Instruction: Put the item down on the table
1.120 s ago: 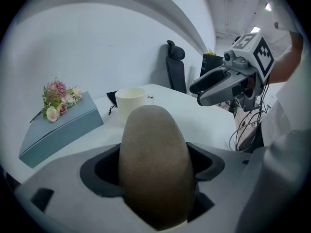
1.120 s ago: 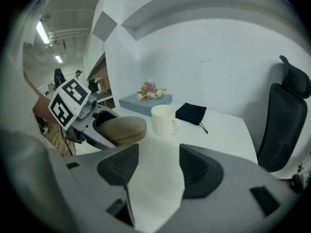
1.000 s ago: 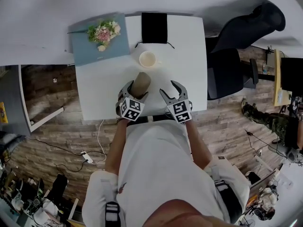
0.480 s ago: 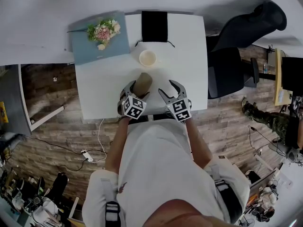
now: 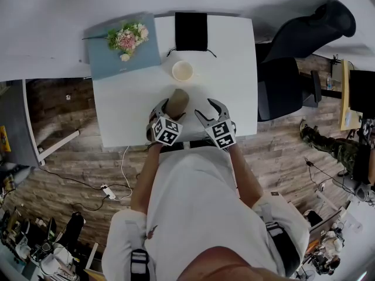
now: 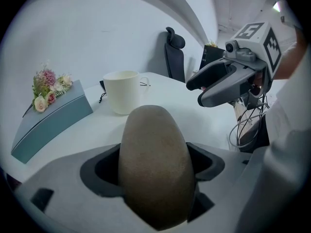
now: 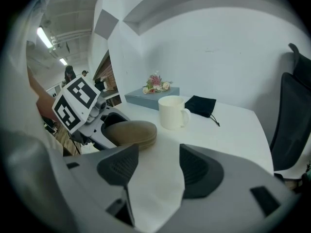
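A brown oval case [image 5: 177,100] sticks out of my left gripper [image 5: 169,111], which is shut on its near end. In the left gripper view the case [image 6: 153,154] fills the space between the jaws. The right gripper view shows the case [image 7: 132,132] lying low and nearly flat over the white table [image 5: 234,69]; whether it touches the top I cannot tell. My right gripper [image 5: 210,109] hangs beside it on the right, over the table's near edge. Its jaws [image 7: 158,166] stand a little apart with only bare table showing between them.
A white mug [image 5: 183,71] stands just beyond the case. Behind the mug lies a black pouch [image 5: 191,33]. A teal box with flowers [image 5: 126,51] sits at the table's far left corner. A black office chair [image 5: 287,81] stands to the right of the table.
The left gripper has tipped a little, so the case looks shorter in the head view. Both hands have barely shifted and the grip is unchanged.
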{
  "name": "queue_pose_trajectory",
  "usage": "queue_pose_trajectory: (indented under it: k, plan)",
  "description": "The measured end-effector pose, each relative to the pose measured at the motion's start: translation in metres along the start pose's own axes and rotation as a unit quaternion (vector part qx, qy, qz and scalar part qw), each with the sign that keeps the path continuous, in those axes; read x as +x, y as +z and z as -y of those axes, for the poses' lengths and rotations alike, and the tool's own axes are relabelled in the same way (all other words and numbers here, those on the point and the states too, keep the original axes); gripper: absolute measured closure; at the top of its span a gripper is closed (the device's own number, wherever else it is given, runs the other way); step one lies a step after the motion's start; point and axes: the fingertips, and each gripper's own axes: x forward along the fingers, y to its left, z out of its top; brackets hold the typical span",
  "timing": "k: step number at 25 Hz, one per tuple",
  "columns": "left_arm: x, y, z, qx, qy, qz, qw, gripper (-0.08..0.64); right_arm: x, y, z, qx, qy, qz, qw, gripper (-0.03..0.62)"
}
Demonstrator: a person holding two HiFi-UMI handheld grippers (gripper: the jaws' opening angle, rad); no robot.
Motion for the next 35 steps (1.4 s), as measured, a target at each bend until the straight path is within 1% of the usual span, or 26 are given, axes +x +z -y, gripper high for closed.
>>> queue_pose_trajectory:
  k: [6, 25, 32, 35]
  plan:
    - [0.003, -0.002, 0.001, -0.003, -0.001, -0.008, 1.0, 0.163, 0.003, -0.003, -0.003, -0.003, 0.008, -0.007, 1.0, 0.324]
    - [0.007, -0.004, 0.006, -0.01, -0.009, -0.011, 0.9998, 0.158, 0.004, -0.011, -0.009, -0.004, 0.016, -0.017, 1.0, 0.324]
    - [0.009, -0.005, 0.006, -0.005, -0.002, -0.012, 0.9999, 0.152, 0.005, -0.012, -0.012, -0.004, 0.017, -0.016, 1.0, 0.324]
    - [0.011, -0.007, 0.007, -0.013, -0.006, -0.017, 0.9998, 0.15, 0.005, -0.012, -0.013, -0.003, 0.018, -0.016, 1.0, 0.324]
